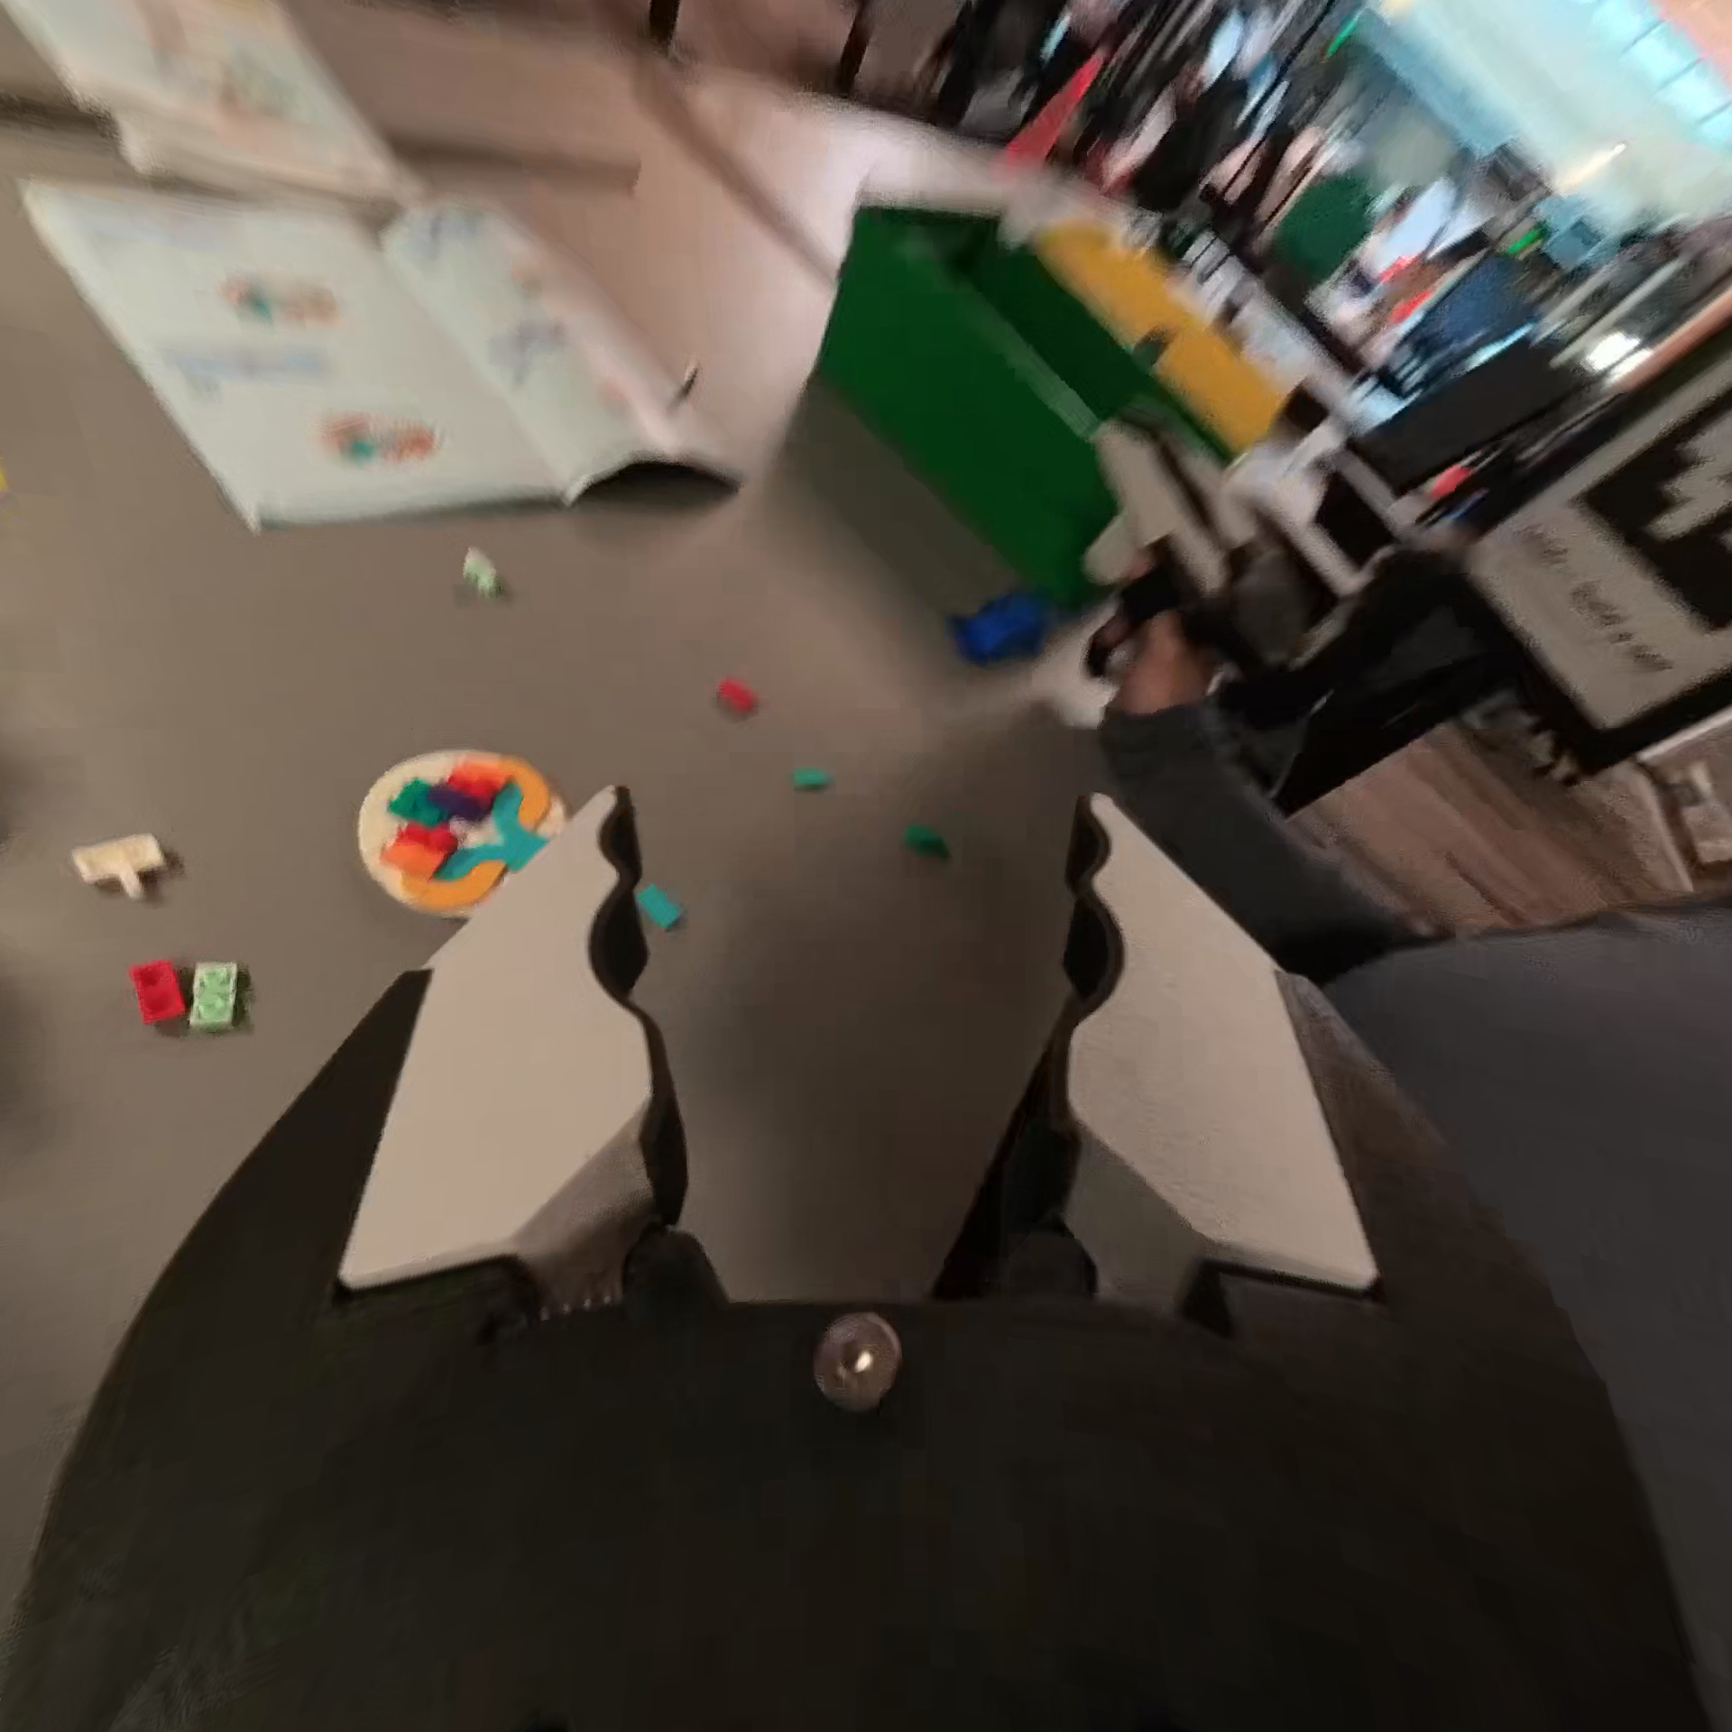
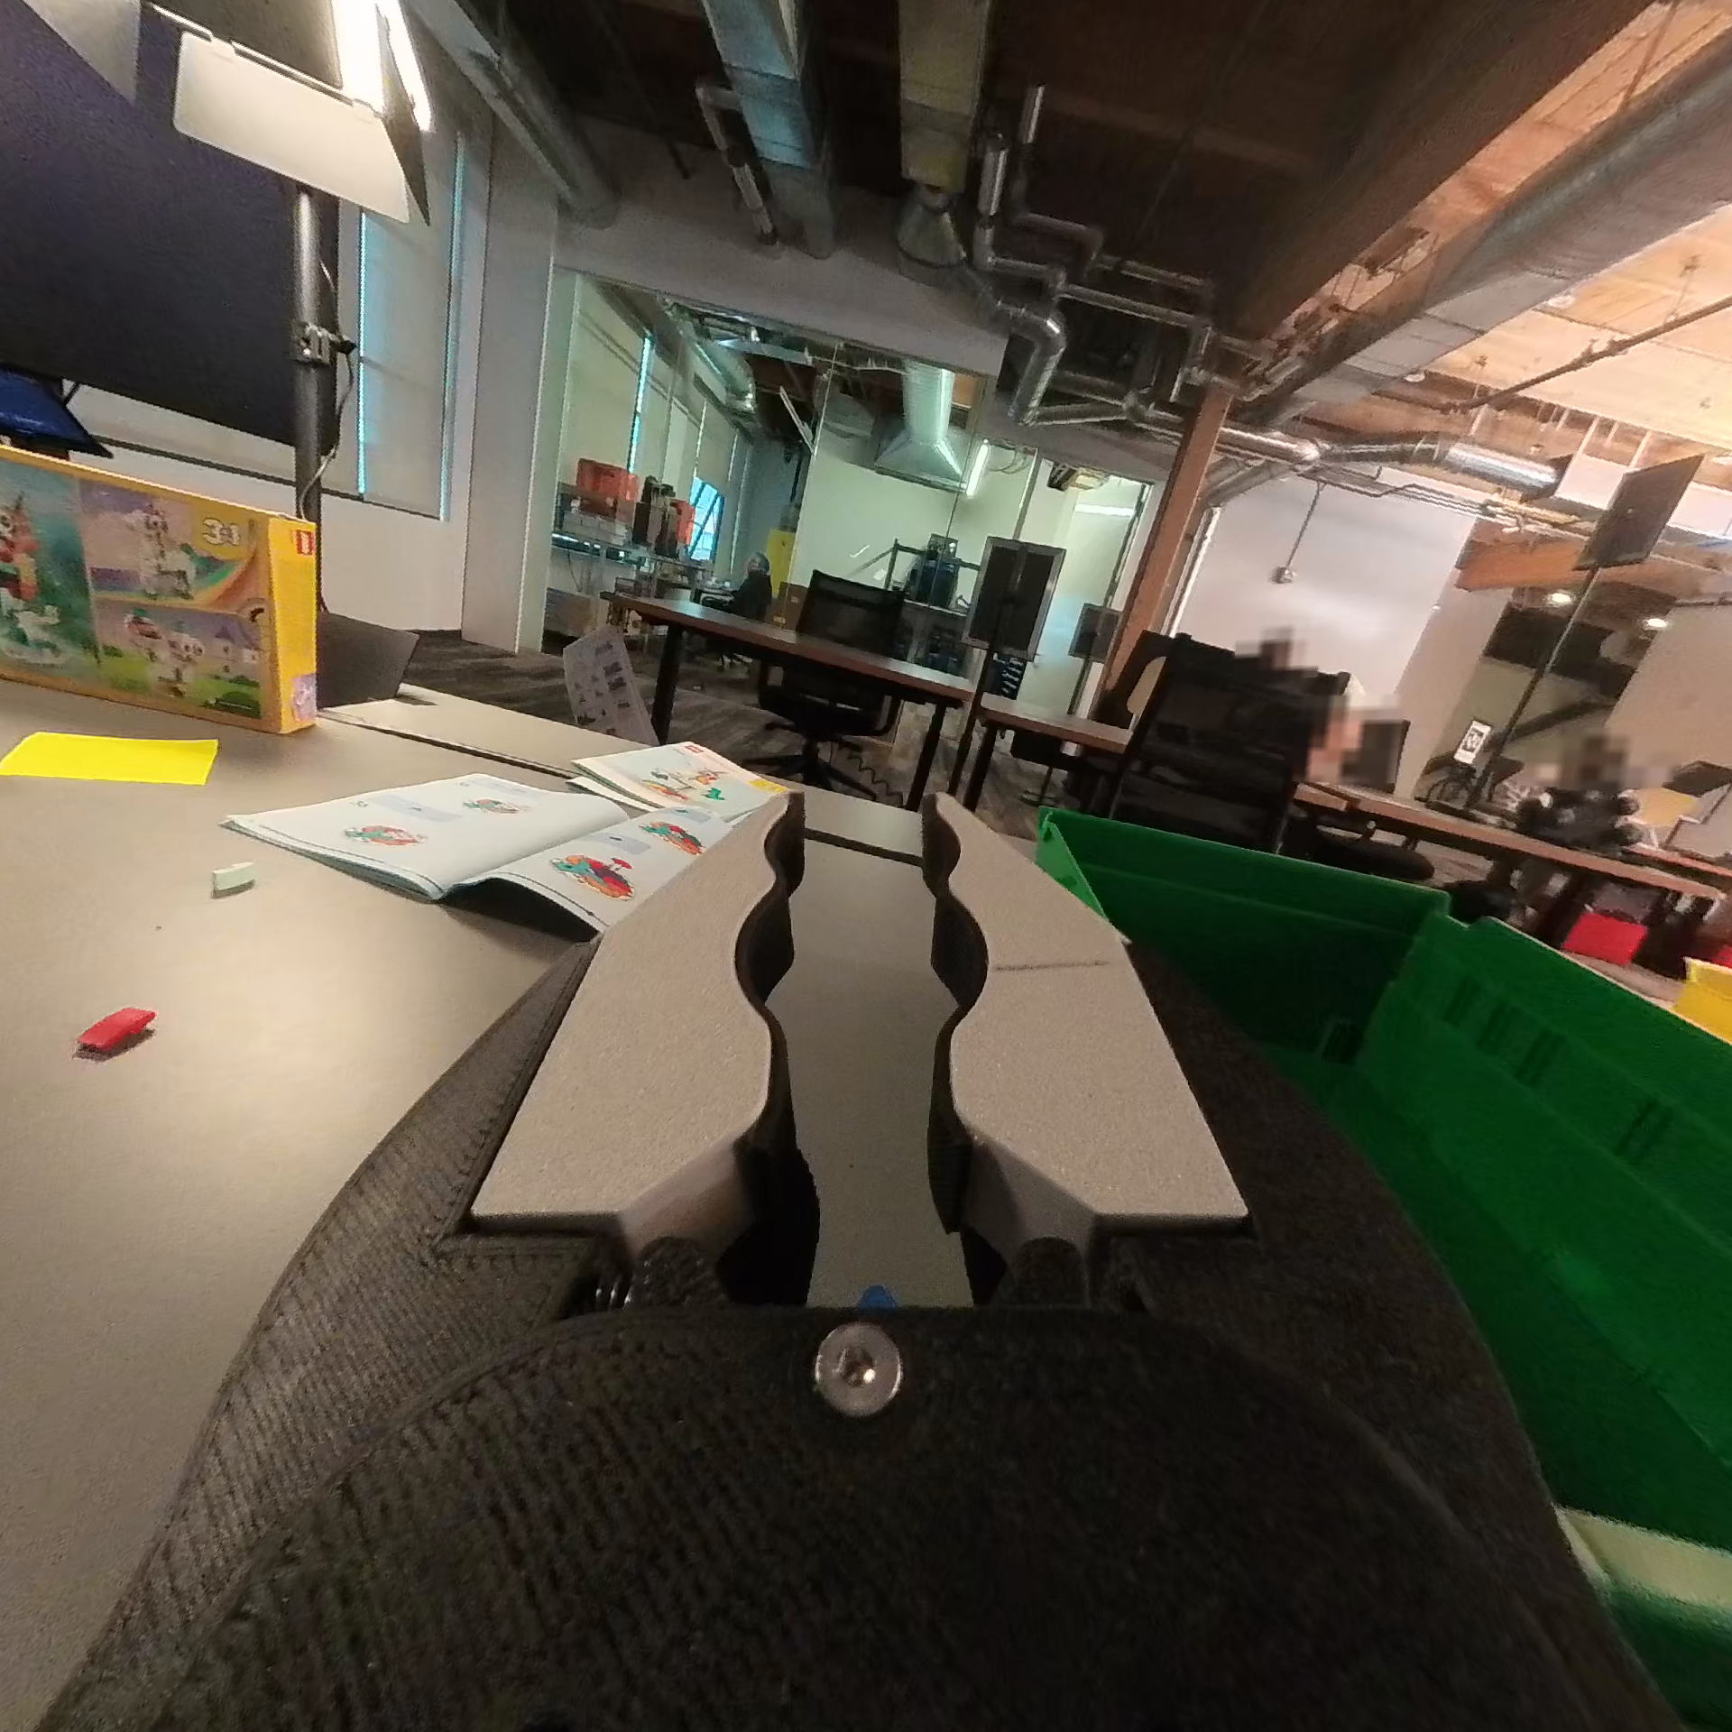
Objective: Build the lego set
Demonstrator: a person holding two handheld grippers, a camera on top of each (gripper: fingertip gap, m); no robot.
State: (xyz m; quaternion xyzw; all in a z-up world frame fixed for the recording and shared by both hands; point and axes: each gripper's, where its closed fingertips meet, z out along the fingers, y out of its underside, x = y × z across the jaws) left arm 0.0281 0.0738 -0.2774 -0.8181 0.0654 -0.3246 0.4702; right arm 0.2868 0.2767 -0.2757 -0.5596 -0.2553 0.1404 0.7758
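The left wrist view is motion-blurred. My left gripper (image 1: pixel 855 806) is open and empty above the grey table (image 1: pixel 825 1031). A round tan plate build (image 1: pixel 459 829) with coloured bricks on it lies just left of my left finger. Loose bricks lie around: a red and light-green pair (image 1: pixel 187 993), a white piece (image 1: pixel 117 862), teal bricks (image 1: pixel 661 907), a red brick (image 1: pixel 738 696) and a blue piece (image 1: pixel 998 628). My right gripper (image 2: pixel 862 811) has a narrow gap between its fingers and holds nothing. It also shows in the left wrist view (image 1: pixel 1153 525), held by a hand beside the green bin.
An open instruction booklet (image 2: pixel 487 843) lies ahead on the table (image 2: pixel 281 1078); it also shows in the left wrist view (image 1: pixel 328 375). A green bin (image 2: pixel 1406 1078) stands close on the right. A yellow set box (image 2: pixel 159 600), a yellow sheet (image 2: pixel 112 757), a red tile (image 2: pixel 117 1028) and a pale piece (image 2: pixel 232 878) lie to the left. About 35 cm separates my left fingertips from my right. To reach the white piece (image 1: pixel 117 862) in a straight line is about 15 cm for my left fingers, about 40 cm for my right.
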